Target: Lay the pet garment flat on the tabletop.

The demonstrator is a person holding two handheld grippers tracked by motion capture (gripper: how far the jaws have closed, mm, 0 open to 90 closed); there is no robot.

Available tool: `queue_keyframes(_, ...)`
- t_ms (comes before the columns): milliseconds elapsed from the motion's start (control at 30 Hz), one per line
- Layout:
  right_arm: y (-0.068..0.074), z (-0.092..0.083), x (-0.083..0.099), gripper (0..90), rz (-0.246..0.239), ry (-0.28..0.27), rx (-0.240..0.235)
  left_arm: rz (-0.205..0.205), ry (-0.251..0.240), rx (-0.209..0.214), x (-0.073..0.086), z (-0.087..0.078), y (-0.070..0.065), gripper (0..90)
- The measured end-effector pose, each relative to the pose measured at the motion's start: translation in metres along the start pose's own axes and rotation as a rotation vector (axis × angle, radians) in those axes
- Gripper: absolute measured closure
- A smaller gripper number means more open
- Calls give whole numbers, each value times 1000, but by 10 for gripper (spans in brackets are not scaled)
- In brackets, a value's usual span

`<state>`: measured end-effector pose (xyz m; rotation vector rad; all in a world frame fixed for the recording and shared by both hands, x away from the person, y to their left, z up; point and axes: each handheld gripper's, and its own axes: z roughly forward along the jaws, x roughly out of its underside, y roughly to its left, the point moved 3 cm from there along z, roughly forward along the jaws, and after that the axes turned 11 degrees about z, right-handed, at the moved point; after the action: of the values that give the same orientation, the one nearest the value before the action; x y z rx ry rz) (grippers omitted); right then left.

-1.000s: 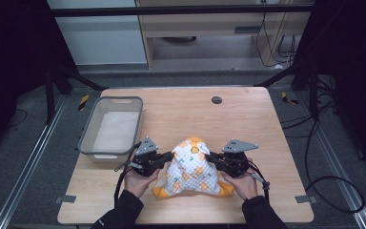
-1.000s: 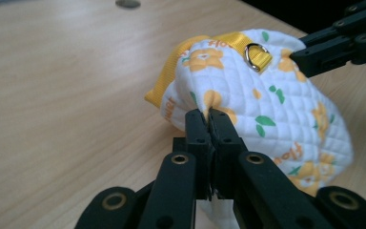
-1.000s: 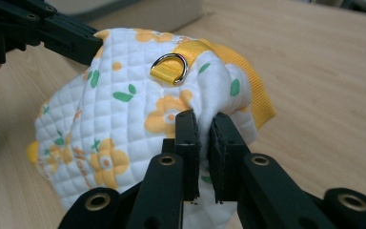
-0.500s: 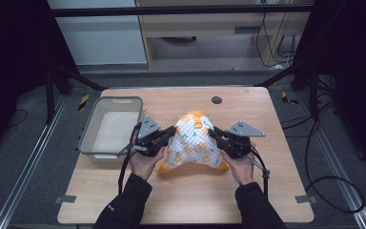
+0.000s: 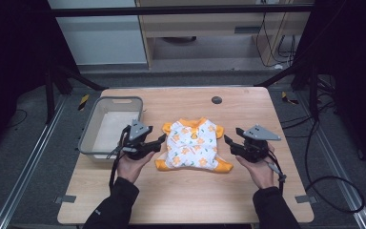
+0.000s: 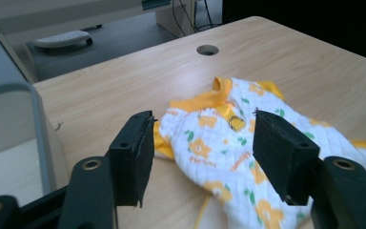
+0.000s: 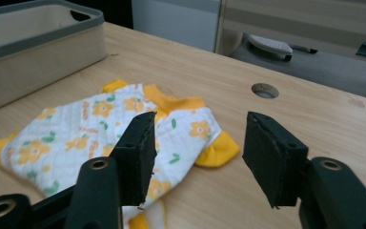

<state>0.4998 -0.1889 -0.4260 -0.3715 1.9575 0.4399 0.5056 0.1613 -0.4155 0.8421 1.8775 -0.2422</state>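
romper (image 5: pixel 193 144): flat on tabletop (image 5: pixel 190 200), right of bin (image 5: pixel 106 128)
left claw (image 5: pixel 160 140): just spread, empty, left of romper
right claw (image 5: pixel 227 141): just spread, empty, right of romper

Even soft light, dark surroundings, slightly blurry

A grey bin (image 5: pixel 108 128) with a pale inside sits at the left side of the light wooden worktop (image 5: pixel 186 200). Near the far edge the worktop has a round hole (image 5: pixel 216 99). Dark cables (image 5: pixel 336 179) trail on the floor to the right.
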Motion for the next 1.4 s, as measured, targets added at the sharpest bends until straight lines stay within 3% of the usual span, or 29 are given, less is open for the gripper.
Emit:
queue_keyframes(100,1,-14,8,391,-7,14,-21,21,40,7,16,-9,-1,388)
queue_keyframes(200,7,-22,23,378,-10,55,-57,49,50,20,33,-15,-6,403)
queue_keyframes(267,11,-23,33,372,-18,79,-74,60,61,37,48,-16,-13,404)
queue_keyframes(300,11,-23,33,372,-18,79,-74,60,61,37,48,-16,-13,416)
queue_keyframes(367,18,-20,50,367,-19,122,-100,73,82,45,56,-13,-16,418)
queue_keyframes(467,22,-13,63,364,-36,176,-113,81,111,30,69,-5,-19,420)
queue_keyframes(533,22,-10,67,369,-32,188,-110,76,169,57,76,1,-21,441)
queue_keyframes(600,20,-6,72,389,-19,205,-105,88,220,50,81,6,-22,437)
queue_keyframes(767,18,6,83,471,-17,271,-101,96,232,57,88,16,-26,450)
queue_keyframes(1000,23,18,85,523,-24,293,-110,72,187,113,84,18,-36,483)
queue_keyframes(1200,27,24,90,564,-52,329,-112,96,184,124,80,26,-45,516)
queue_keyframes(1400,26,28,93,660,-82,371,-99,114,222,128,82,35,-50,700)
